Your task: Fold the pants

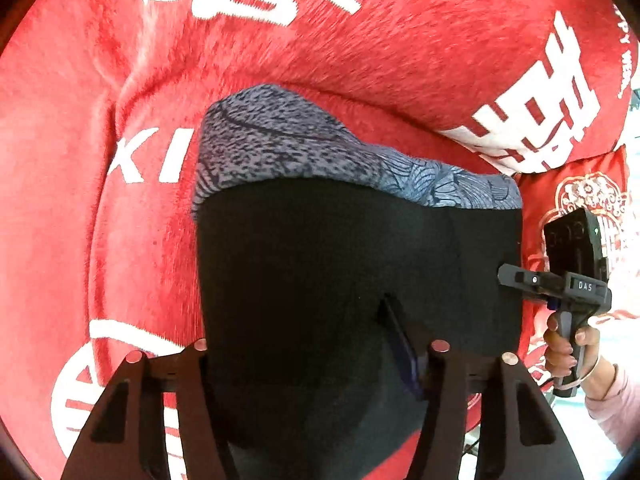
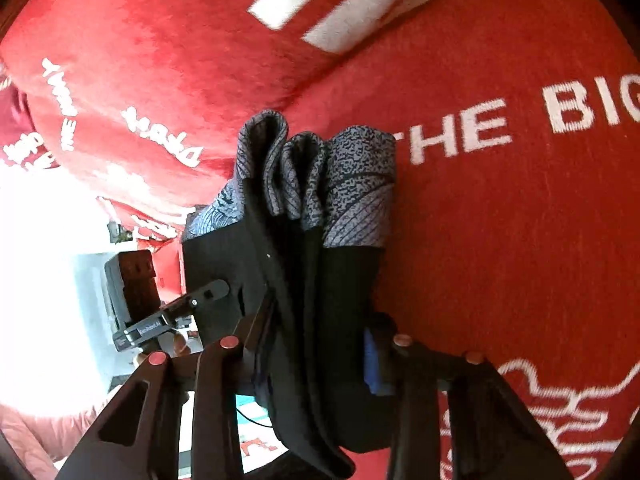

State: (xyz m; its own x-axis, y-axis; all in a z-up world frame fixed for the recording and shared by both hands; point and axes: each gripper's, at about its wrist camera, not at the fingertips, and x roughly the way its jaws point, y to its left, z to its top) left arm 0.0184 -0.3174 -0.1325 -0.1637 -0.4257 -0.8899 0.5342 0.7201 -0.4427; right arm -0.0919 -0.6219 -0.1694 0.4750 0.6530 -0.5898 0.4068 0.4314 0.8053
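Note:
Folded black pants with grey patterned cuffs lie on a red blanket. My left gripper is shut on the near end of the bundle, and black cloth fills the gap between its fingers. At the bundle's right edge is my right gripper, held by a hand. In the right wrist view the pants show as stacked layers seen edge-on, cuffs farthest away. My right gripper is shut on that stack. The left gripper reaches in at the far side.
The red blanket with white lettering covers the whole surface and rises in a fold behind the pants. A red patterned cushion lies at the right. A pink sleeve is beside it. Bright light washes out the room's left side.

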